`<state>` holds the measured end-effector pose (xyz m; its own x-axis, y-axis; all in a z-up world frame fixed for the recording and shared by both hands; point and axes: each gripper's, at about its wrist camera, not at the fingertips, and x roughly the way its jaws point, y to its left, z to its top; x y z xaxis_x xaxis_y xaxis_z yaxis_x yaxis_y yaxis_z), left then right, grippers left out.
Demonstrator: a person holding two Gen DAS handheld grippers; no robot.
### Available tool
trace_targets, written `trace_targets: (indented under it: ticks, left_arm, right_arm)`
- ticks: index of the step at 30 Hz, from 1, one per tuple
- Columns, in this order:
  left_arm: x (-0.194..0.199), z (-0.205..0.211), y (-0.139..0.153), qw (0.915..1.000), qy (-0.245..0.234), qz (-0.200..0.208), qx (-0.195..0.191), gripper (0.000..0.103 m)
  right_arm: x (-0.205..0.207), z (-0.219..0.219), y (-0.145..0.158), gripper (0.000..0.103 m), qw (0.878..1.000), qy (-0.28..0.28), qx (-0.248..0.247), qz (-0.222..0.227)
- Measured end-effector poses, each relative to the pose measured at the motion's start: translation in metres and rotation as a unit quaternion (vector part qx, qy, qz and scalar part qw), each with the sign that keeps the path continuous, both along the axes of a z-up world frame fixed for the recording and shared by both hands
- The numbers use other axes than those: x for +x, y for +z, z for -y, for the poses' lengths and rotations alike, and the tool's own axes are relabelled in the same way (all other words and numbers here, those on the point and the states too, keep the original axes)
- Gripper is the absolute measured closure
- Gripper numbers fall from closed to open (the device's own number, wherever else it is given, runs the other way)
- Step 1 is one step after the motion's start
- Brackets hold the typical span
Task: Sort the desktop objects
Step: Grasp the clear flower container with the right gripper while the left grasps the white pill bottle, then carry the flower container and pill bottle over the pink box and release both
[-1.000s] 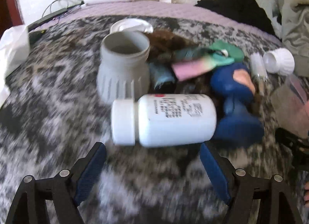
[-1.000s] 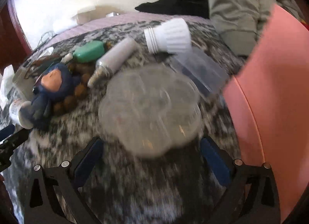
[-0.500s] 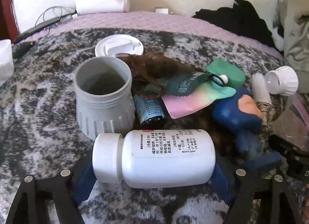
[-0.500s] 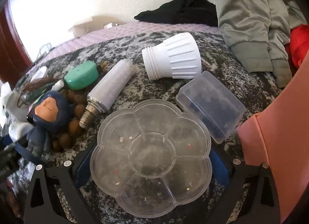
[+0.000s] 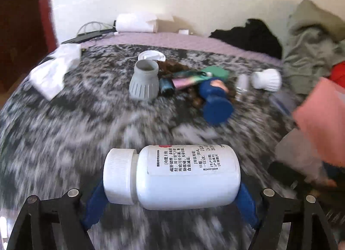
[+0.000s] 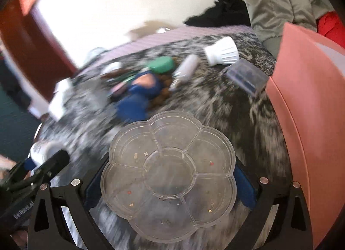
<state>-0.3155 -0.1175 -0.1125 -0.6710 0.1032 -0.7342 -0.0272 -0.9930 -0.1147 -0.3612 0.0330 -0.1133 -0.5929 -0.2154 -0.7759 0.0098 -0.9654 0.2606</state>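
A white pill bottle [image 5: 183, 176] lies sideways between the blue pads of my left gripper [image 5: 171, 187], which is shut on it and holds it above the speckled blanket [image 5: 64, 131]. My right gripper [image 6: 168, 179] is shut on a clear flower-shaped compartment tray [image 6: 168, 159], also lifted off the blanket. In the right wrist view the left gripper [image 6: 41, 163] shows at the lower left with the bottle [image 6: 43, 148]. Both pictures are blurred.
On the blanket behind lie a grey cup [image 5: 144, 83], a white lid [image 5: 151, 55], a blue doll [image 5: 215, 99], a green case [image 6: 161, 64], a tube [image 6: 186, 69], a white ribbed cap [image 6: 222, 53] and a clear box [image 6: 245, 76]. A pink board [image 6: 306, 120] stands right. Clothes [image 5: 312, 45] are piled behind.
Both grippers closed on their objects, the left on the bottle, the right on the flower tray, then rose and drew back from the pile, which now looks smaller and farther.
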Motion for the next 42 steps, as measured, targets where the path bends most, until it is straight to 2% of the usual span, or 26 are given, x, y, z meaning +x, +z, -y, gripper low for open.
trace_targets:
  ticks: [5, 8, 12, 19, 24, 30, 33, 35, 36, 39, 42]
  left_arm:
    - [0.068, -0.012, 0.019, 0.9999, -0.005, -0.010, -0.001, 0.020]
    - [0.102, -0.022, 0.031, 0.9998, -0.012, -0.015, -0.005, 0.020]
    - [0.124, -0.048, 0.054, 0.9989, -0.039, -0.025, -0.003, 0.020]
    - [0.133, -0.119, 0.103, 0.9911, -0.111, -0.073, -0.011, 0.020]
    - [0.113, -0.190, 0.124, 0.9805, -0.173, -0.092, -0.013, 0.020]
    - [0.072, -0.281, 0.122, 0.9661, -0.242, -0.085, -0.028, 0.020]
    - [0.052, -0.319, 0.118, 0.9583, -0.276, -0.063, -0.037, 0.020]
    - [0.035, -0.342, 0.113, 0.9515, -0.301, -0.040, -0.048, 0.019]
    - [0.025, -0.349, 0.113, 0.9489, -0.311, -0.031, -0.046, 0.019]
    - [0.013, -0.345, 0.126, 0.9511, -0.300, -0.058, -0.045, 0.016]
    - [0.005, -0.330, 0.136, 0.9551, -0.286, -0.073, -0.027, 0.011]
  right_arm:
    - [0.086, 0.003, 0.026, 0.003, 0.998, 0.033, 0.035, -0.039]
    - [0.141, -0.006, 0.053, 0.003, 0.994, 0.041, 0.057, -0.084]
    - [0.192, -0.025, 0.083, 0.003, 0.989, 0.035, 0.069, -0.123]
    - [0.236, -0.092, 0.131, 0.003, 0.983, -0.029, 0.064, -0.169]
    - [0.245, -0.164, 0.155, 0.003, 0.974, -0.105, 0.069, -0.190]
    - [0.238, -0.247, 0.161, 0.003, 0.961, -0.183, 0.076, -0.192]
    - [0.225, -0.279, 0.158, 0.002, 0.959, -0.204, 0.074, -0.185]
    - [0.207, -0.300, 0.154, 0.002, 0.961, -0.207, 0.069, -0.170]
    - [0.199, -0.310, 0.152, 0.002, 0.962, -0.210, 0.068, -0.162]
    - [0.180, -0.332, 0.149, 0.002, 0.959, -0.234, 0.080, -0.140]
    - [0.178, -0.340, 0.150, 0.001, 0.955, -0.244, 0.084, -0.149]
